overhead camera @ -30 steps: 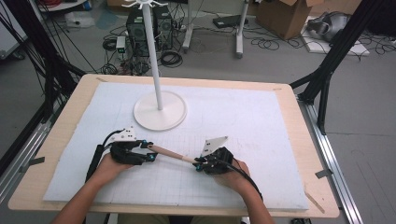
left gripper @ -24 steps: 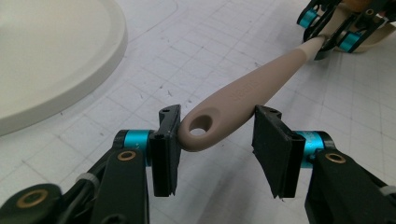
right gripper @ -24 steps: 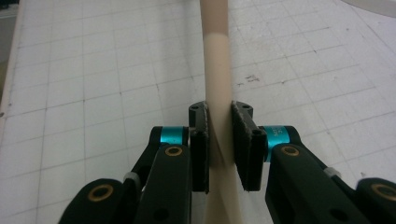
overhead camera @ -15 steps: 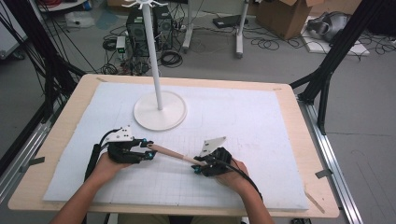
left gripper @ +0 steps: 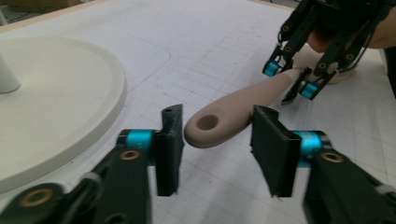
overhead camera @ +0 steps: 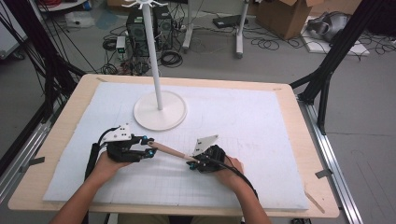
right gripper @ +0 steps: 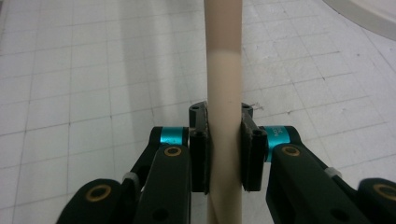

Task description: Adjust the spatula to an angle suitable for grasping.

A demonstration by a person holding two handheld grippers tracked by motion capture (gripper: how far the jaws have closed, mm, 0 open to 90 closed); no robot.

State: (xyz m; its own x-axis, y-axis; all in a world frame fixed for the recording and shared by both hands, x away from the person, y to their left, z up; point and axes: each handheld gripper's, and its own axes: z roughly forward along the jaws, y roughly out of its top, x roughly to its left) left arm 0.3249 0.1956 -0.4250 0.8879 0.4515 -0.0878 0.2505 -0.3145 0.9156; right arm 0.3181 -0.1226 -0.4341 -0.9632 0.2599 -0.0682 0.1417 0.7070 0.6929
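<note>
Little has shifted since earlier: wooden utensil handle point(overhead camera: 170, 152) is clamped by right gripper point(overhead camera: 195, 164); its holed end lies ungripped between the part-open pads of left gripper point(left gripper: 215, 142).

stand point(overhead camera: 159, 110): top cut off | utensil point(right gripper: 224, 93): head perhaps hidden

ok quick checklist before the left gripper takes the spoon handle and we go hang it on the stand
1. Right gripper clamped on the wooden utensil's handle: ok, both pads press on it.
2. Handle end with its hole lies between the left gripper jaws: ok.
3. Left pads gripping the handle: not ok, a gap shows on both sides; the jaws have just been shifting.
4. Handle lifted off the white mat: cannot tell.
5. Path to the white stand: ok, nothing lies between.
6. What kind of head the utensil has: cannot tell, it is hidden behind the right gripper.
</note>
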